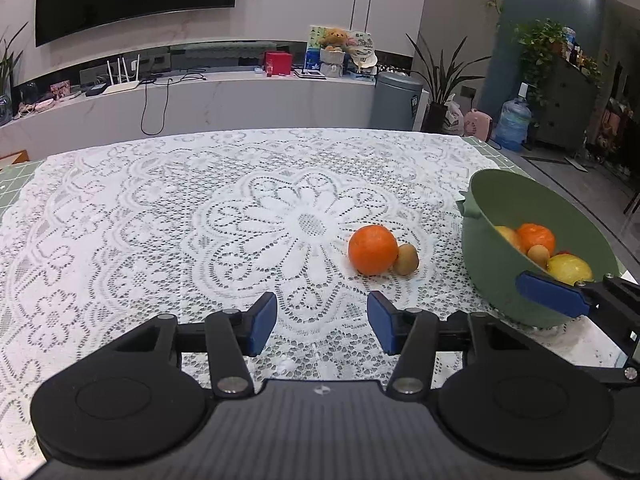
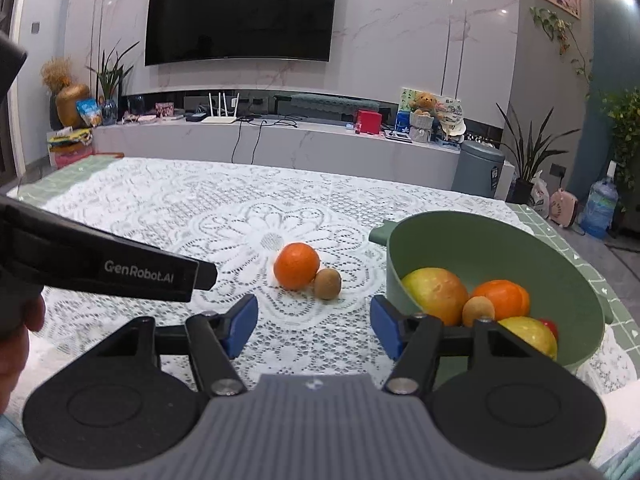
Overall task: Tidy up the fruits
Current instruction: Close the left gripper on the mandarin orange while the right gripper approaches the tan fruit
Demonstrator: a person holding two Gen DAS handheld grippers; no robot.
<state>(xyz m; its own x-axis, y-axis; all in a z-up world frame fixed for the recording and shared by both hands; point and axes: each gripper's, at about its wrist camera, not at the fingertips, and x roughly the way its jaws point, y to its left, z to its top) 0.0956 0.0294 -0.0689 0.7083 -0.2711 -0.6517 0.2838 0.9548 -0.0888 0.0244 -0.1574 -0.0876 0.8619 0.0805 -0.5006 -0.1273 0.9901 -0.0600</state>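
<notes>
Both claws: left claw and right claw released, nothing between pads | orange touches kiwi on lace surface, beside green bowl | advice: straddle orange alone, avoid nudging kiwi.

Your tabletop, green at its edges, carries a white lace cloth, and on that cloth an orange touches a kiwi at its 3 o'clock, with a green bowl of fruit farther toward 3 o'clock.
</notes>
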